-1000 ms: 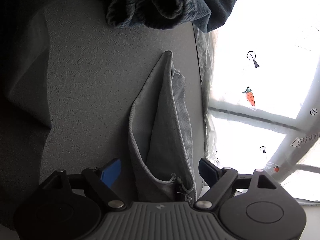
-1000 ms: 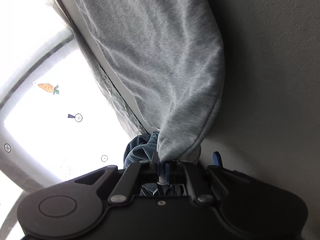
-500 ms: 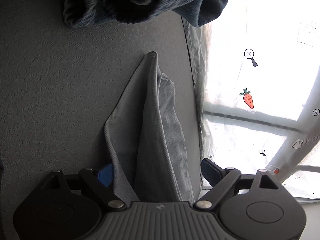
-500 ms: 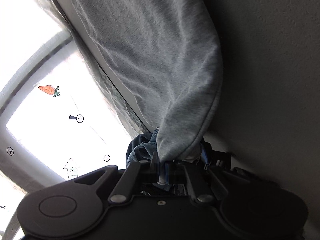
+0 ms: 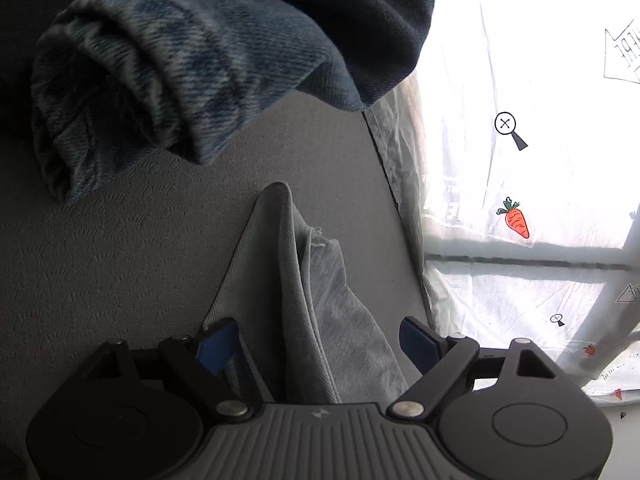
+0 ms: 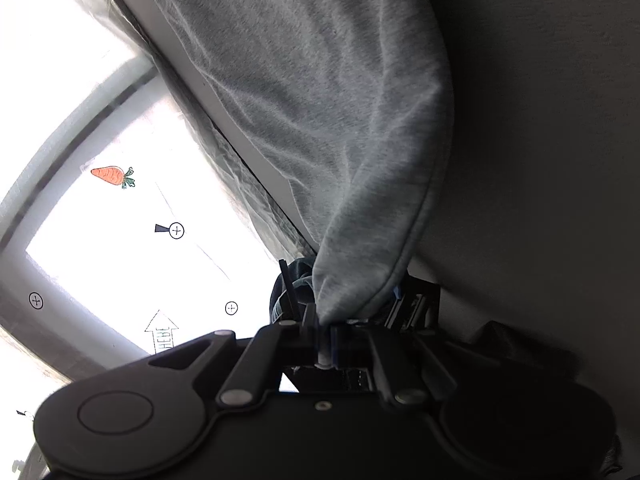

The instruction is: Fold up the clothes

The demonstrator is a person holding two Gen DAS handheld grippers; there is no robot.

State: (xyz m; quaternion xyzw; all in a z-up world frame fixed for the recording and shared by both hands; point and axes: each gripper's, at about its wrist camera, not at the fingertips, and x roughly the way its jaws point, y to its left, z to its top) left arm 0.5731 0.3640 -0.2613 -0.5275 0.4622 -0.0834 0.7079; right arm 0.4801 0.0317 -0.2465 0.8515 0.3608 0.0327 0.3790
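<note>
The left claw (image 5: 320,344) is spread wide, with gray cloth (image 5: 304,280) between its fingers. The right claw (image 6: 326,332) pinches the cloth (jeans (image 5: 180,68) sit ahead of the left one).

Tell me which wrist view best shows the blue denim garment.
The left wrist view: the denim garment fills its upper part, with a rolled cuff lying on the grey surface. In the right wrist view only a dark scrap shows behind the grey garment pinched in the right gripper.

Appears a staged recording set rather than a lived-in home: grey textured surface (image 5: 132,248), beside it white plastic sheet (image 5: 532,184) printed with carrot (image 5: 517,222), crosshair markers (image 5: 505,123) and arrow sign (image 6: 161,332).
</note>
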